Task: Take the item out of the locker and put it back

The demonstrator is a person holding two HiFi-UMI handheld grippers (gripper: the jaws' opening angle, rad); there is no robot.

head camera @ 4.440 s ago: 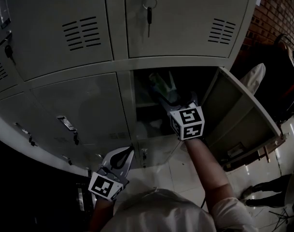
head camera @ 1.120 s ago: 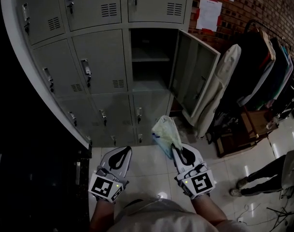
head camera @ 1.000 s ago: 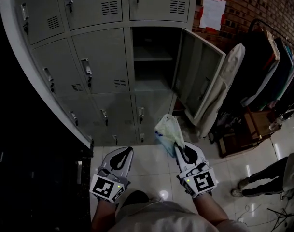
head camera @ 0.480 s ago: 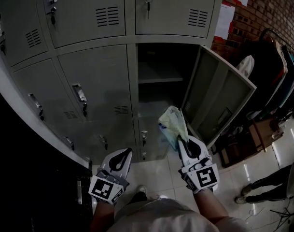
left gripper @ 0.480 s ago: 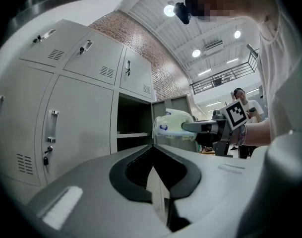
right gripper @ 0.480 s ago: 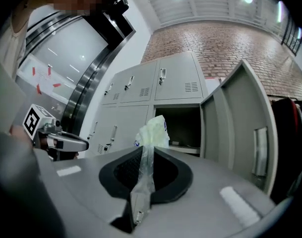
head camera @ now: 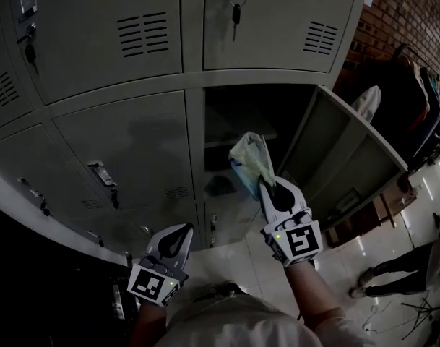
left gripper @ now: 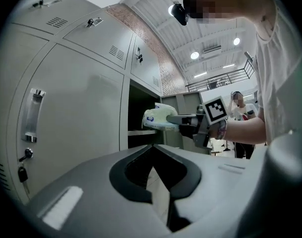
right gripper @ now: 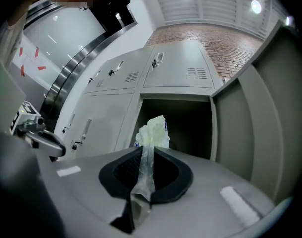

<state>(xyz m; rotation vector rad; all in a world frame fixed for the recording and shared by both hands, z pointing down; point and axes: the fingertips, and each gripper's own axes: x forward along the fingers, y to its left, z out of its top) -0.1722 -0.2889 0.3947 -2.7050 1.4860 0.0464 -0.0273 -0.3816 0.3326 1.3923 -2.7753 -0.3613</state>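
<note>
We're looking at a crumpled plastic bag (head camera: 248, 150), pale greenish-white with a touch of blue print, its neck twisted into a thin strip. The right tongs (head camera: 266, 184) are clamped tight on that strip, and the bulk of the bag bulges out just beyond their tips.

From the head view, the bag sits in front of the open compartment (head camera: 234, 107) of the grey locker (head camera: 118, 143), right at its mouth, with the door (head camera: 347, 157) swung out to the right. Whether the bag has crossed the edge, we can't tell.

The right gripper view gives us what the head view doesn't: the twisted neck runs down between the jaws into the dark cutout behind them.

The left gripper view gives us the side-on look: the bag pokes out level ahead of the right tongs, against the dark opening and just above a shelf (left gripper: 141, 132).

The left tongs (head camera: 183, 230) sit low, well apart from the bag, tips together on nothing.
</note>
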